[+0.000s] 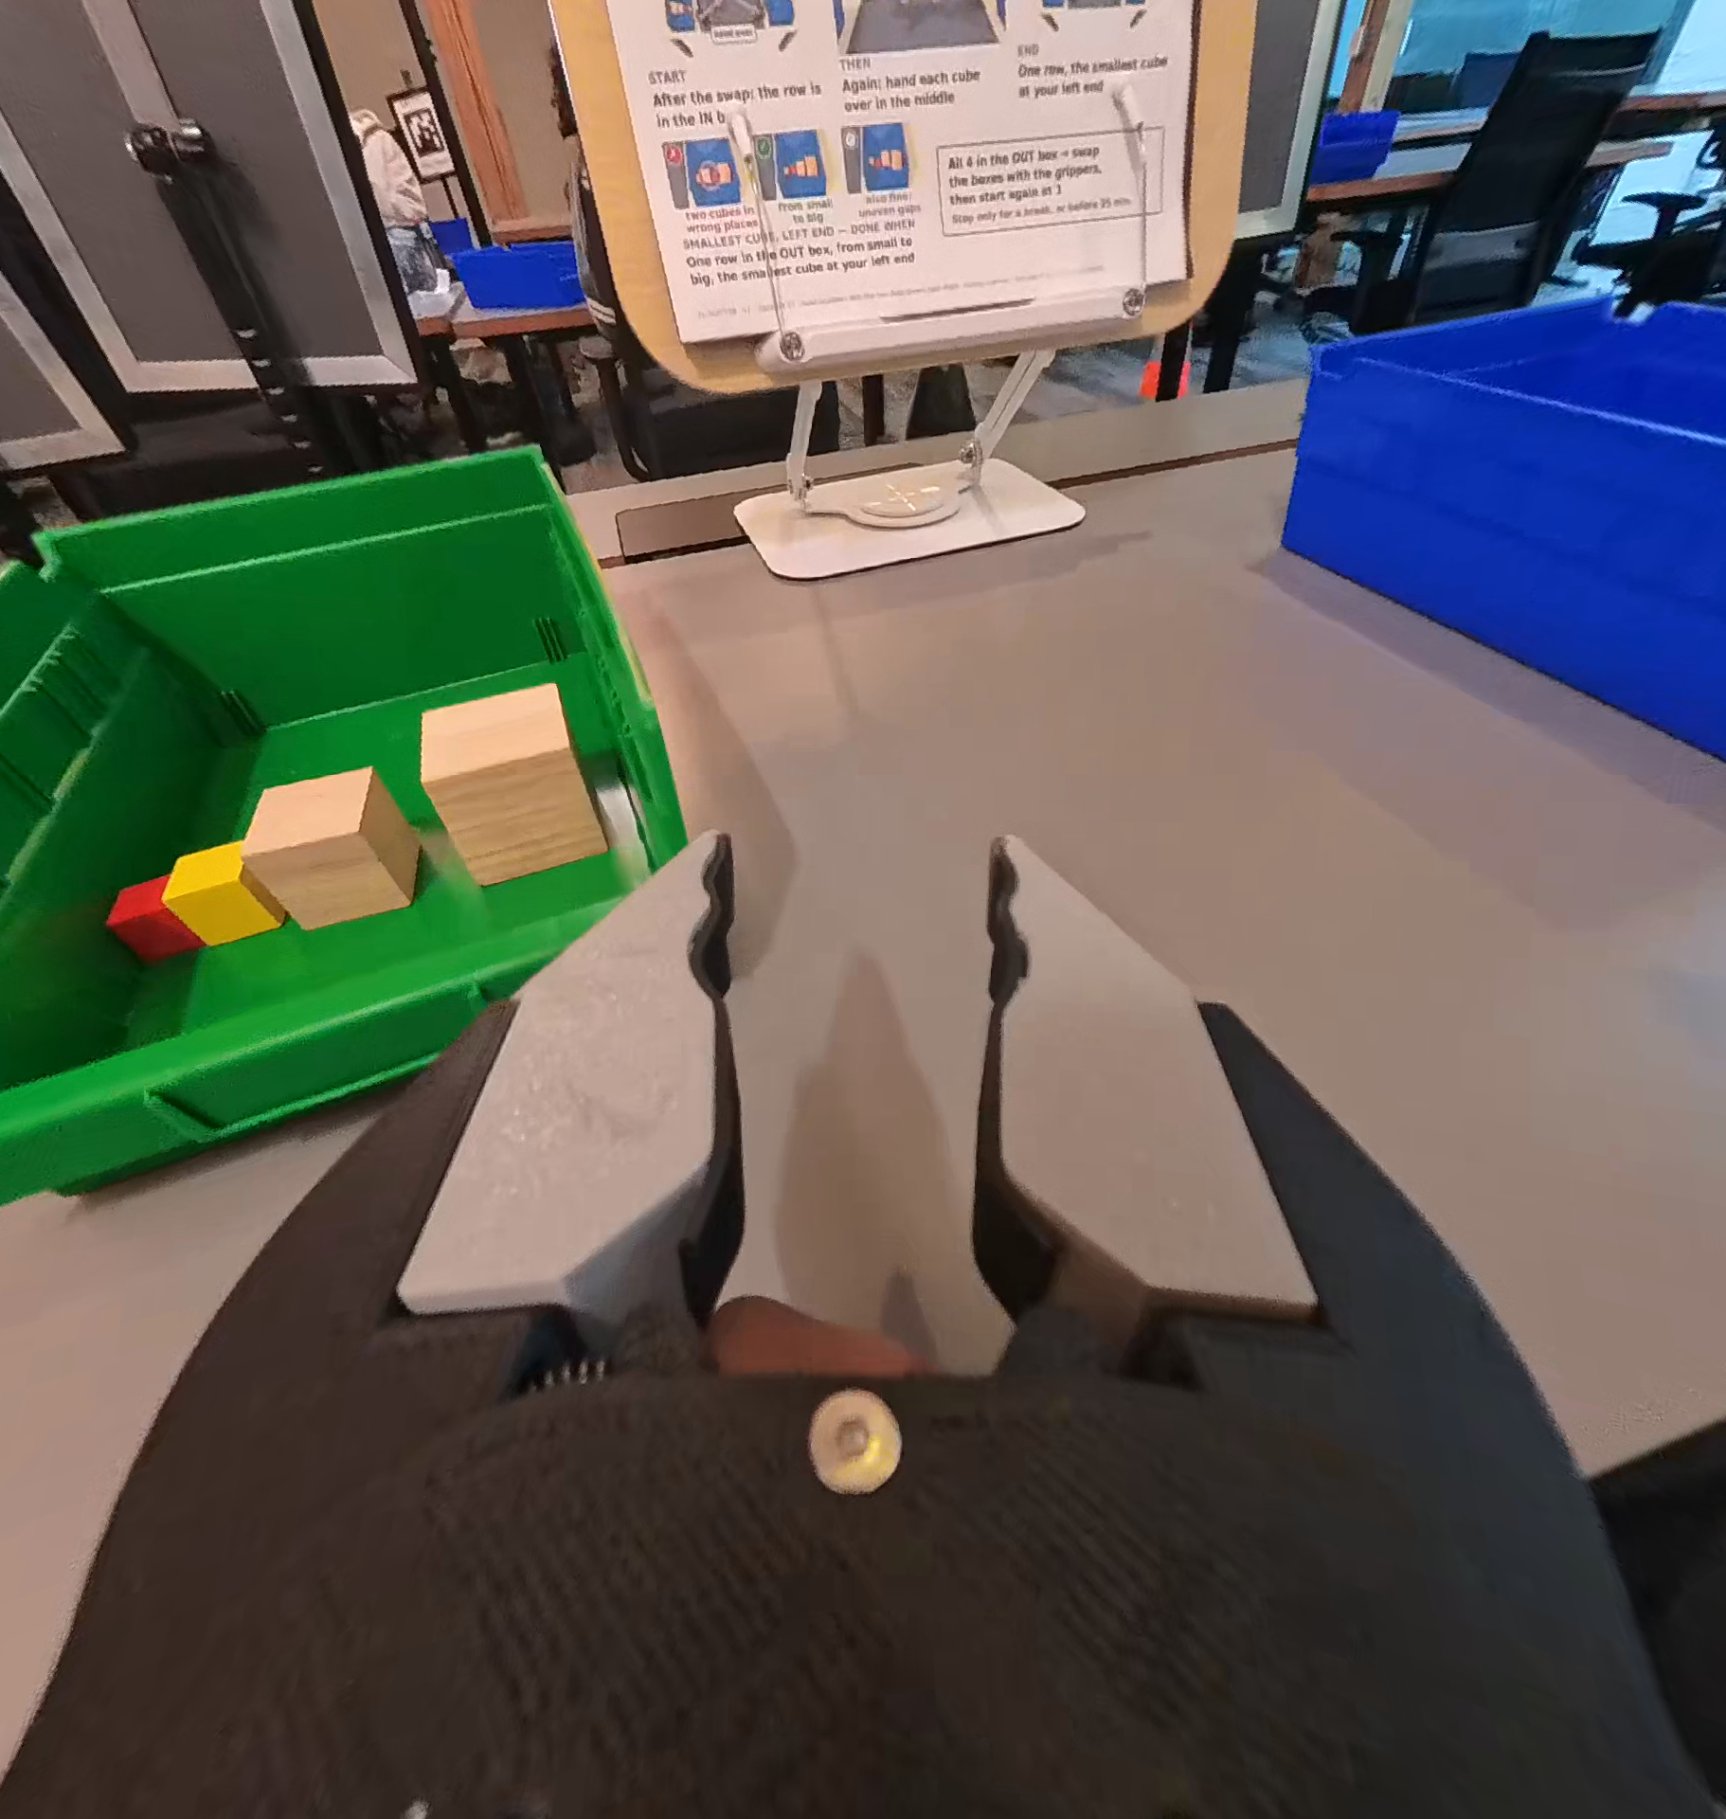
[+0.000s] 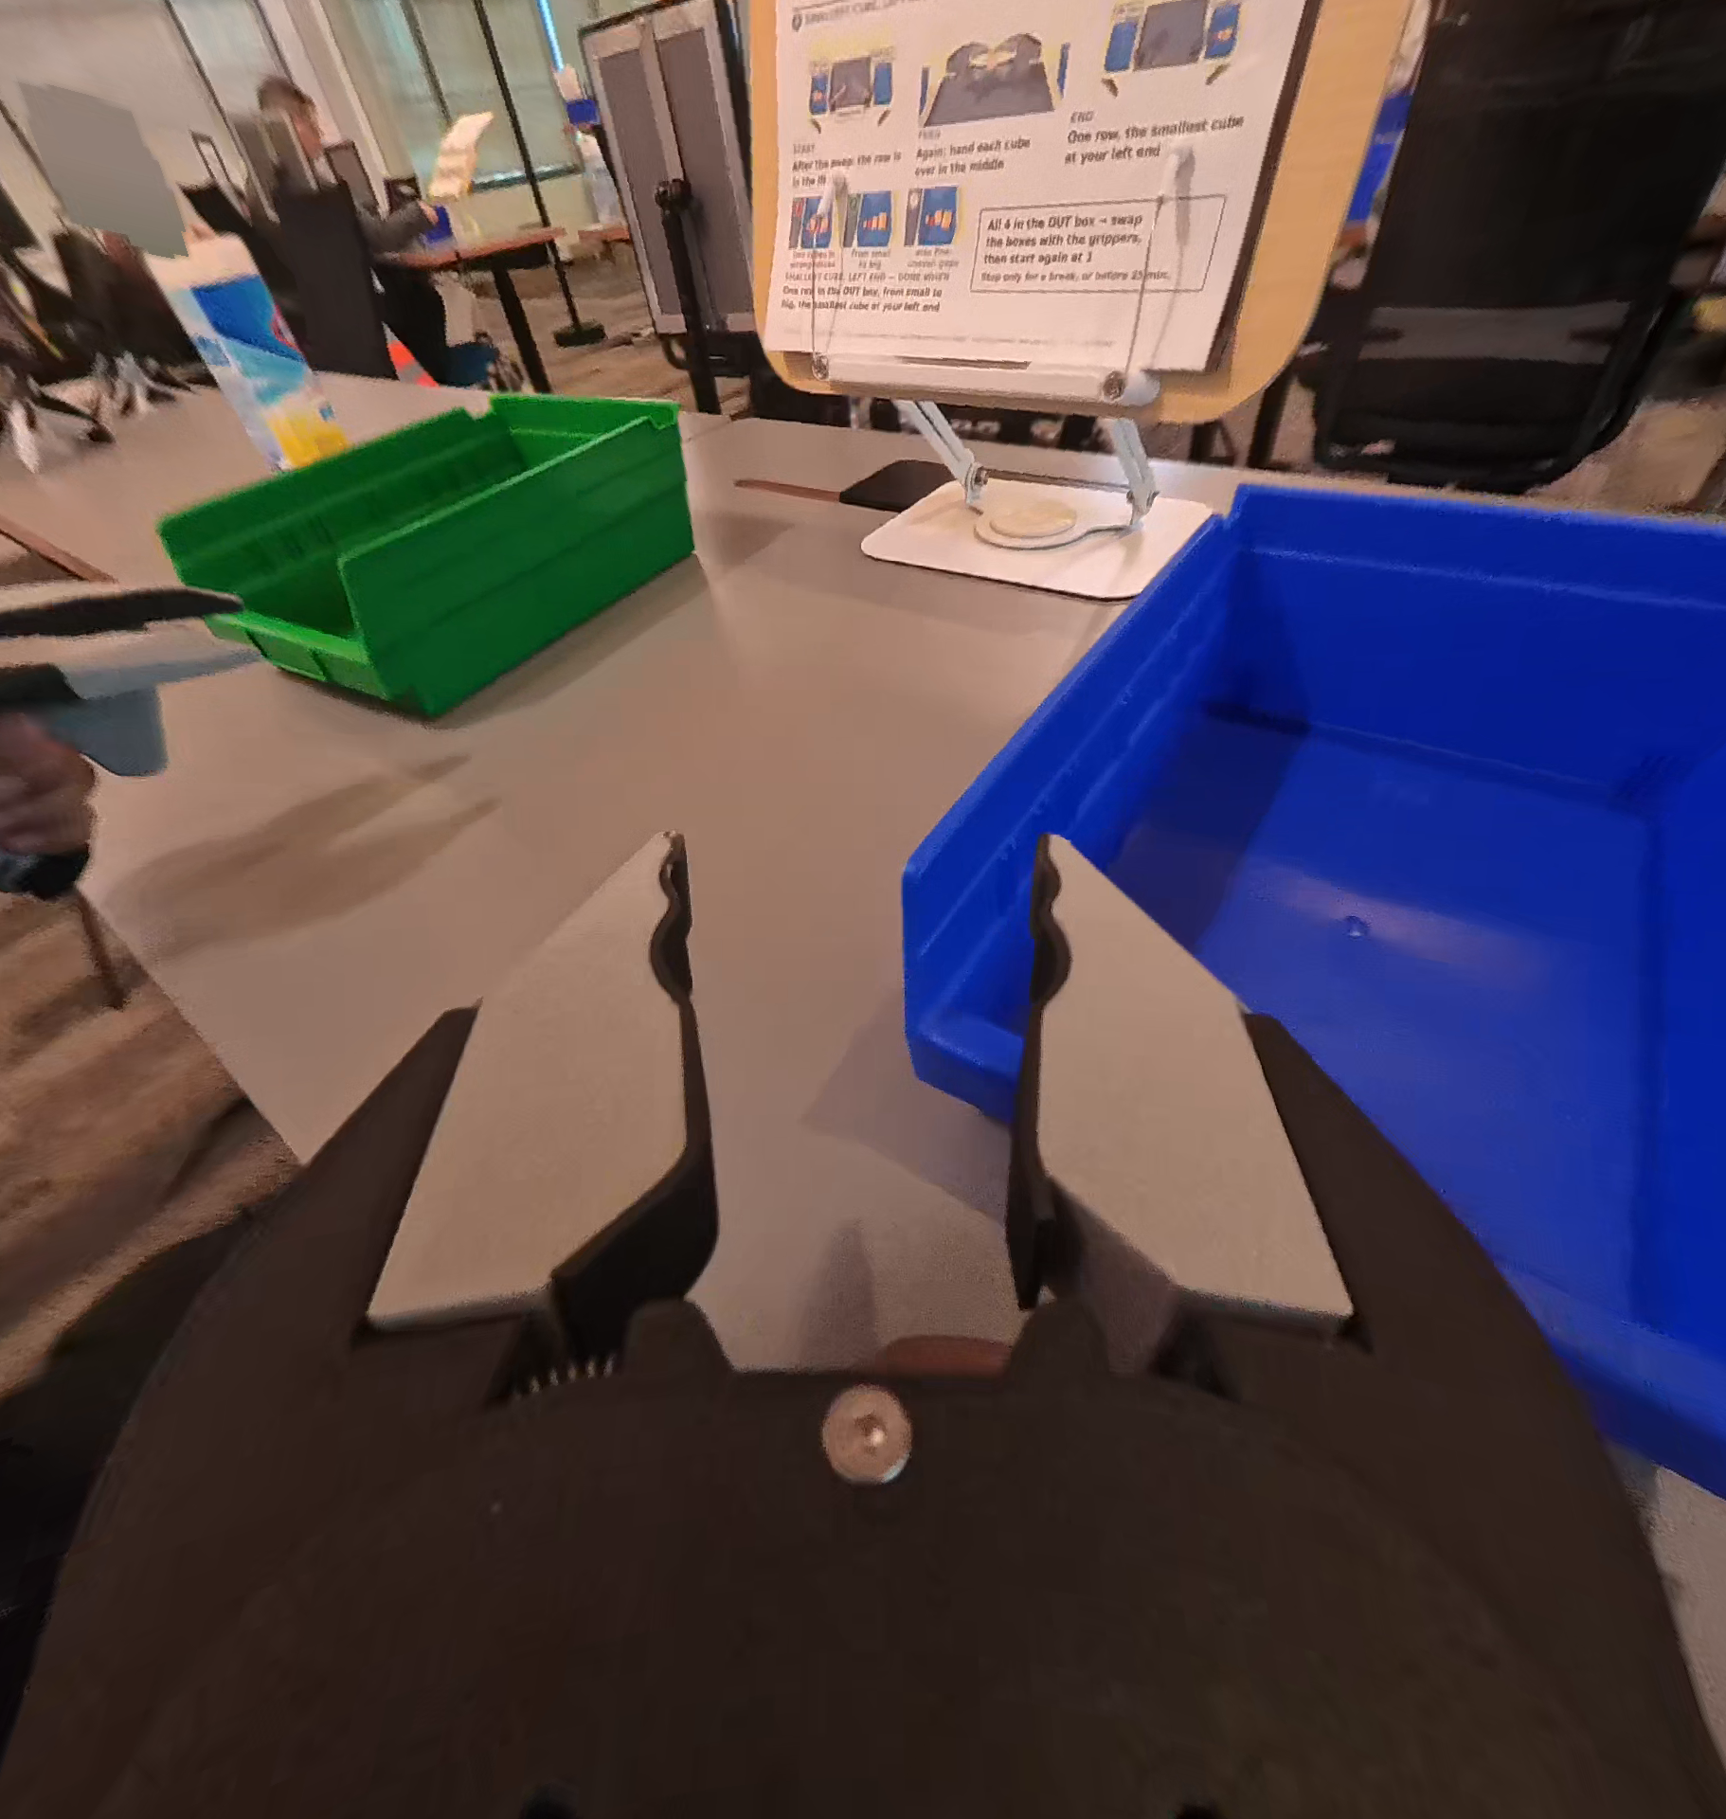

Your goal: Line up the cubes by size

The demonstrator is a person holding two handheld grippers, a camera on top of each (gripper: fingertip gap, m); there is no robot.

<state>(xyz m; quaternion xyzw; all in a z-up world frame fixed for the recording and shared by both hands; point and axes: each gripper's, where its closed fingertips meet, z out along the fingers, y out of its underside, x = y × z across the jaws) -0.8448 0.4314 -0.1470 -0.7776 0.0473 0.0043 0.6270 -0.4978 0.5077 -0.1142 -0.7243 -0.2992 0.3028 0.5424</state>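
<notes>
Left wrist view: the left tongs [image 1: 859,866], grey wedge-shaped plastic, gape empty over the matte grey worktop [image 1: 1135,787] beside the ribbed green bin [image 1: 583,630], where red cube [image 1: 150,915], yellow cube [image 1: 214,891], small wooden cube [image 1: 332,846] and large wooden cube [image 1: 505,778] stand in a row.

Right wrist view: the right tongs [image 2: 859,866] gape empty beside the glossy blue bin [image 2: 1430,886], well apart from the green bin.

Cut off and hidden parts

The blue bin [image 1: 1528,551] runs past the right edge; the green bin [image 2: 426,561] wall hides its inside.
</notes>
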